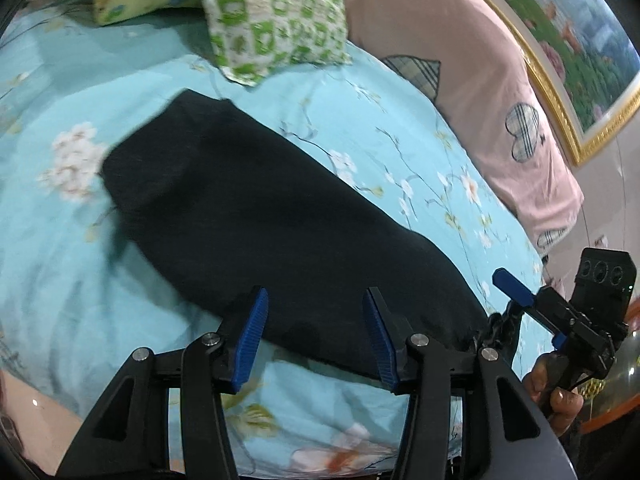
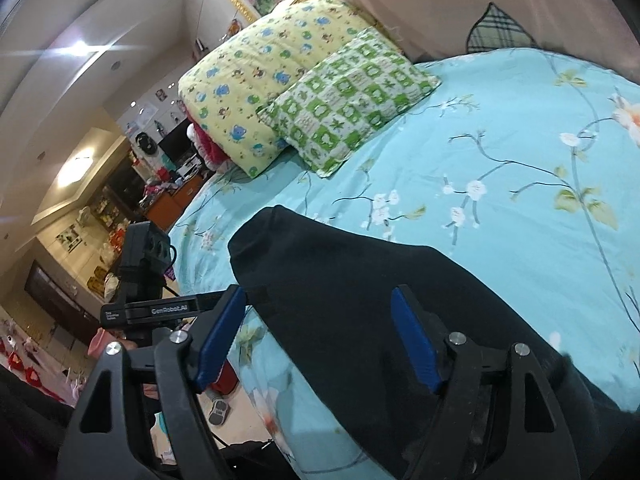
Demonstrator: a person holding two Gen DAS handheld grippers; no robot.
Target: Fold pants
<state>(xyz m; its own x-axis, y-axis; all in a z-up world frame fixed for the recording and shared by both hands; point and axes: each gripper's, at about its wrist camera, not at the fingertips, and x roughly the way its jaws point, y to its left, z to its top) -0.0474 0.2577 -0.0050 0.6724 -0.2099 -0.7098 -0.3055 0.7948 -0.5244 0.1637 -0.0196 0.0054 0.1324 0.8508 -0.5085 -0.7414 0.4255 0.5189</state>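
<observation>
1. The bed (image 1: 400, 128) carries everything: its blue floral sheet is a soft surface, so any fold has to be pressed flat, not just dropped.
2. The pants (image 1: 260, 216) lie near the bed's front edge as a long dark band, apparently already doubled lengthwise, with one end pointing toward the pillows (image 2: 312, 92). They look about ready for a crosswise fold.
3. The near end should be taken at both corners together, lifted low, carried toward the far end and laid edge to edge.
4. The left claw (image 1: 316, 336) stands open over the near edge of the pants, with nothing between its blue pads.
5. The right claw (image 2: 320, 340) is also open above the dark cloth, gripping nothing.
6. Each claw should close on all layers at once, or the lower ones may slip and bunch.
</observation>
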